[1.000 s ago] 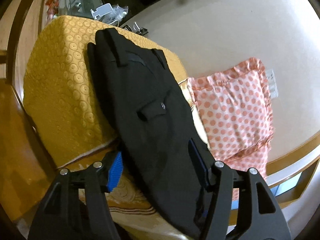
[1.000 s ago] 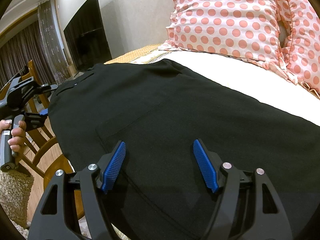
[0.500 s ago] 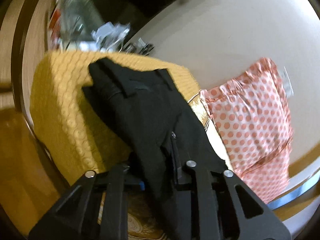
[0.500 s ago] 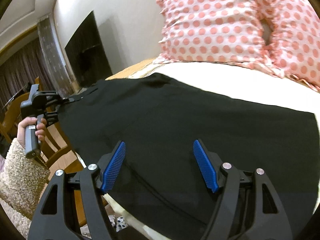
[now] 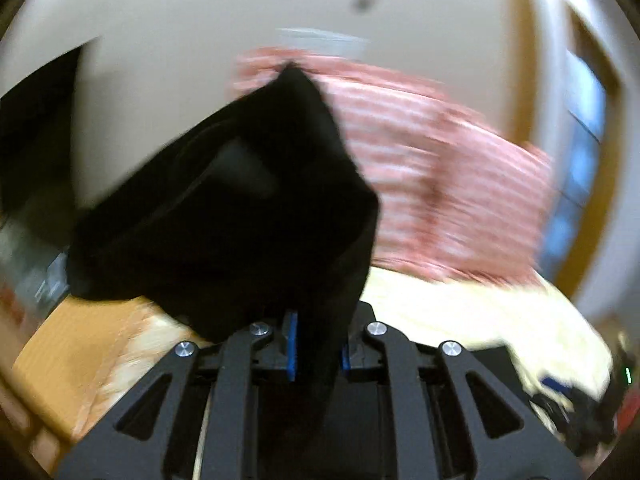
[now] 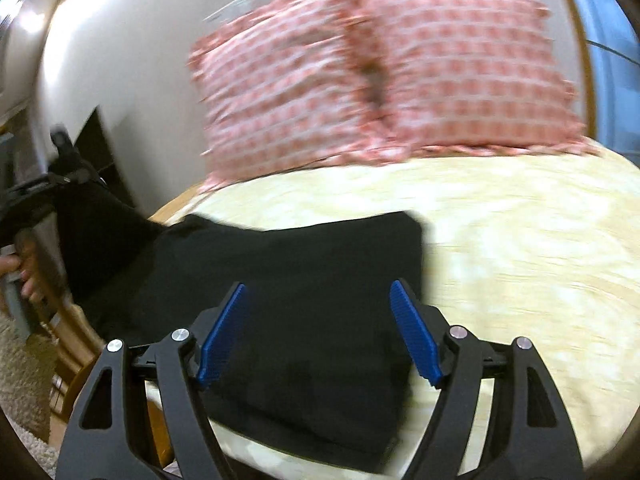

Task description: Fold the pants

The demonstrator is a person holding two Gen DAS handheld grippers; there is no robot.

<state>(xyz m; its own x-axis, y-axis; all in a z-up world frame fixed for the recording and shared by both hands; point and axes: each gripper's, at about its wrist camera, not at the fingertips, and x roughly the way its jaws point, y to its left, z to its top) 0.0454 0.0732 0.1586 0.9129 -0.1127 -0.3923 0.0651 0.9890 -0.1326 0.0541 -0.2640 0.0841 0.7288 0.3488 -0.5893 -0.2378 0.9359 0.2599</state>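
Left wrist view showed your left gripper (image 5: 316,354) with its jaws clamped on a lifted end of the black pants (image 5: 248,208), which rose from the jaws toward 12 o'clock, in front of the pink pillows (image 5: 448,184). On the right wrist view, the rest of the pants (image 6: 304,280) lay flat on the bed (image 6: 520,248), long axis from 9 to 3 o'clock. Your right gripper (image 6: 320,332) hovered over them, jaws wide and opening, nothing pinched. The free edge at 3 o'clock was nearer to your right hand.
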